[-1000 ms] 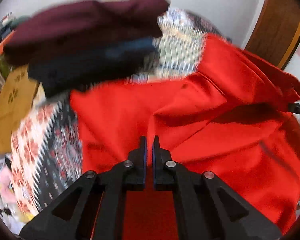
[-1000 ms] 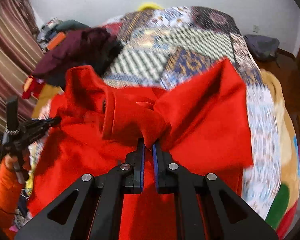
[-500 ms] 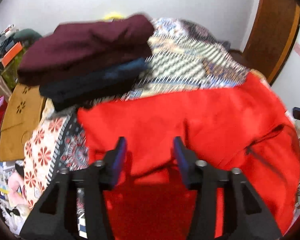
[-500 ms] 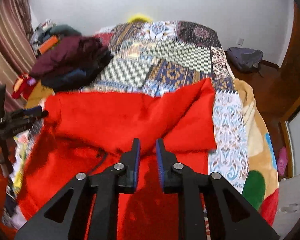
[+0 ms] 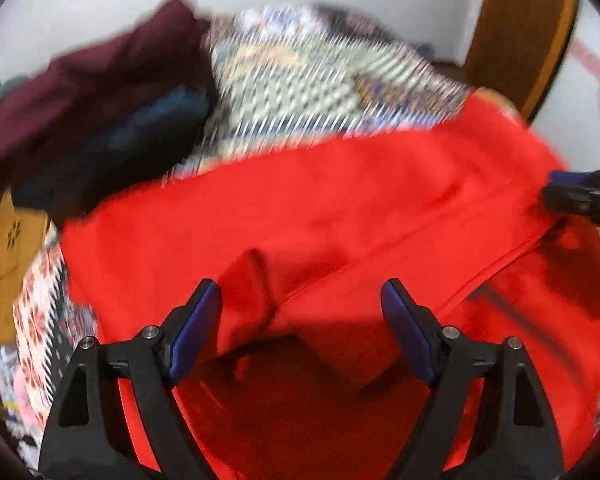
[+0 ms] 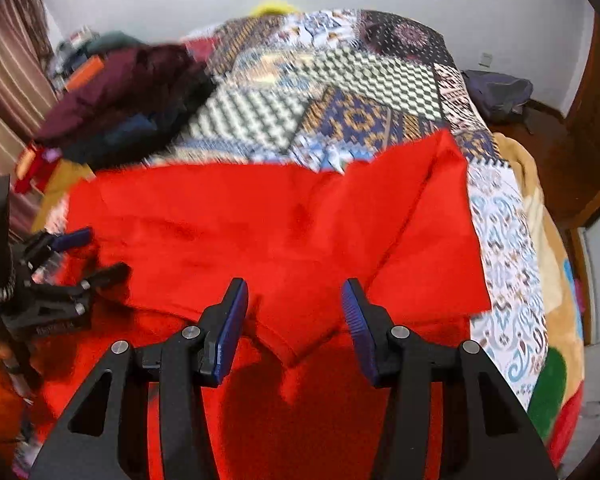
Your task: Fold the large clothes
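Red garment (image 6: 260,232) spread across near part of bed, lying on patchwork quilt (image 6: 360,92). Top layer folded over, straight far edge running left to right across quilt; right corner of the fold peaks up toward quilt's blue-and-gold patch. Lower layer sticks out under the fold, nearest the cameras, with a small pointed flap between the right tool's fingers. In left wrist view, same garment (image 5: 340,208) fills most of frame, a crease or seam running diagonally to the right, a small bump of cloth just ahead of the left fingers; view is motion-blurred.

Left tool (image 5: 300,320) over near edge of garment, fingers spread wide apart, nothing between them but cloth below. Right tool (image 6: 294,312) likewise over garment's near edge, fingers apart, not gripping. Each tool shows in the other's view: right tool at right edge of left view, left tool at left edge of right view with fingers parted.

Pile of dark clothes (image 6: 132,88), maroon on top of navy, sits on quilt at far left, just beyond garment's left corner. Mustard cloth (image 5: 12,248) beside bed on left. Bag (image 6: 496,92) on floor by far wall at right. Striped curtain (image 6: 4,92) at left.
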